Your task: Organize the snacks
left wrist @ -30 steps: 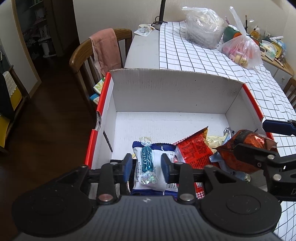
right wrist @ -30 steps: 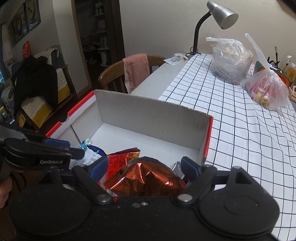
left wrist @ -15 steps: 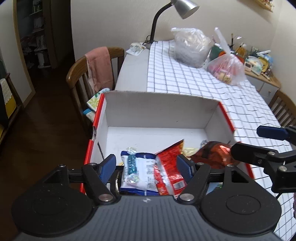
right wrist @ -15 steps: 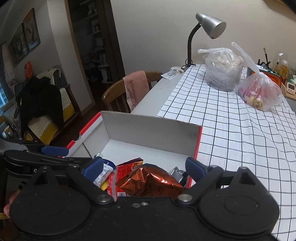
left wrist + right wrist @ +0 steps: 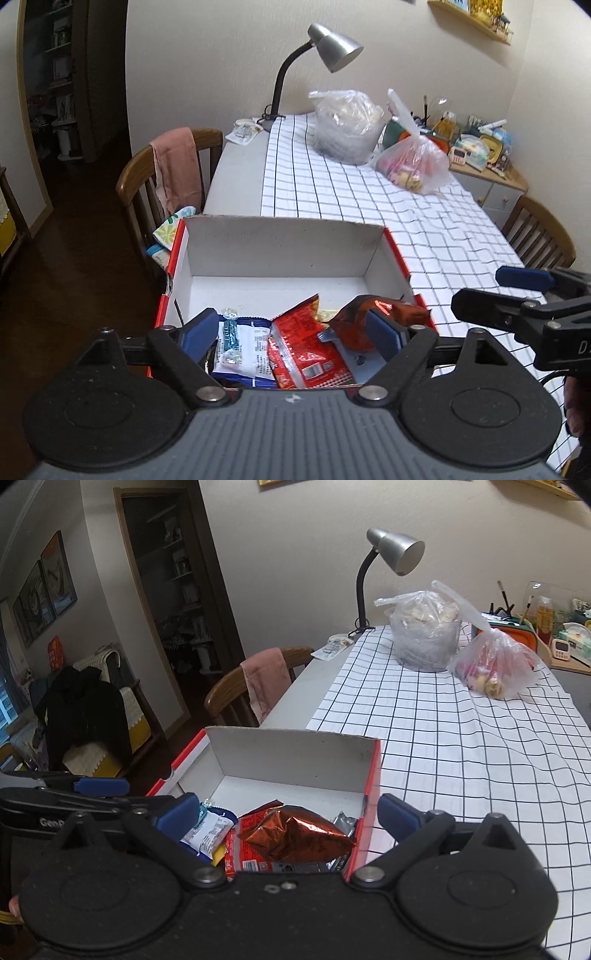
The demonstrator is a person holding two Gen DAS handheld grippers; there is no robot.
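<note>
A red-and-white cardboard box (image 5: 280,236) sits at the near end of the table and also shows in the right wrist view (image 5: 291,753). Inside lie a blue-and-white snack pack (image 5: 240,343), a red packet (image 5: 303,347) and a crumpled copper foil bag (image 5: 369,317), which the right wrist view (image 5: 295,834) also shows. My left gripper (image 5: 295,332) is open and empty above the box's near edge. My right gripper (image 5: 288,816) is open and empty above the foil bag; it shows at the right of the left wrist view (image 5: 517,306).
A checked tablecloth (image 5: 369,192) covers the table. Far back stand a desk lamp (image 5: 325,48) and two filled plastic bags (image 5: 347,129) (image 5: 413,166). A wooden chair with a pink cloth (image 5: 173,170) is left of the table, another chair (image 5: 539,236) right.
Both grippers opened and pulled back and up from the box. The left let go of the blue-and-white pack, the right let go of the copper foil bag; both lie in the box.
</note>
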